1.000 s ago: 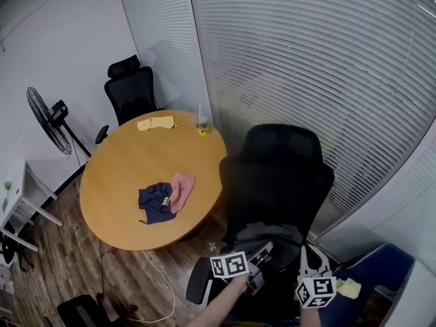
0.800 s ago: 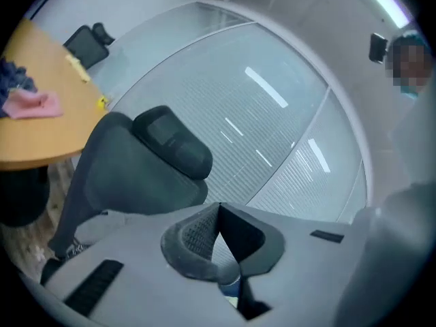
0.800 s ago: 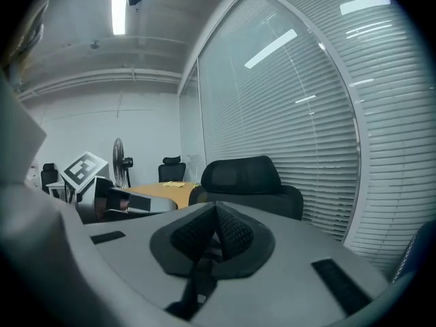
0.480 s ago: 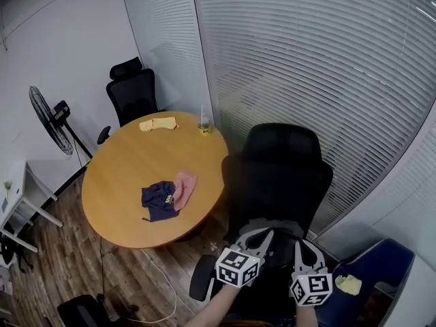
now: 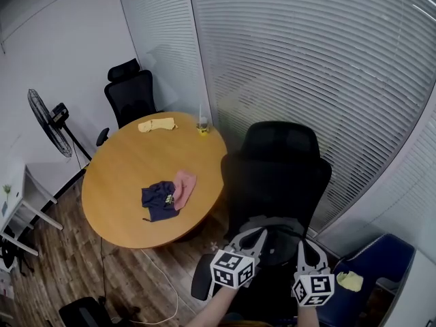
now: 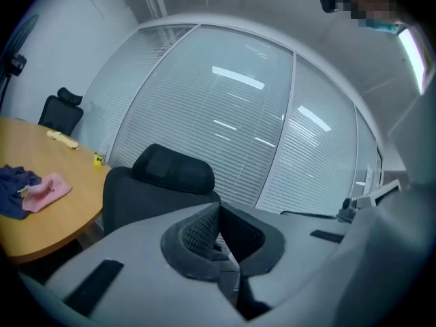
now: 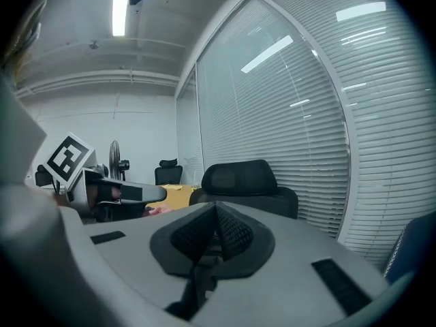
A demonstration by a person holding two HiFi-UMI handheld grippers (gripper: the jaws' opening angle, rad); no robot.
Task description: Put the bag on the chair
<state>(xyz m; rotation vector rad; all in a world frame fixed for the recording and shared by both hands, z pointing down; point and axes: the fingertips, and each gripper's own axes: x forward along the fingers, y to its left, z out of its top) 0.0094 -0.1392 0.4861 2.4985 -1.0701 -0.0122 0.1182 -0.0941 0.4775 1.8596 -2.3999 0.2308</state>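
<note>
left gripper [image 5: 253,236] rolled back level

A second ago I had it tipped sideways; its jaws now run alongside the right gripper [image 5: 304,249]. In the left gripper view the chair [image 6: 150,196] and the table [image 6: 48,216] sit upright instead of slanting across the picture. In the right gripper view its marker cube [image 7: 67,157] has gone higher and further left.

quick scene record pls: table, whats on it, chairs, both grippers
table: round wooden table
on it: yellow cloth, cup, navy cloth beside pink cloth
near chair: black office chair, at the table's right
far chair: second black chair, behind the table
left hand-held gripper: jaws together, nothing seen between
right hand-held gripper: jaws together, nothing seen between
</note>
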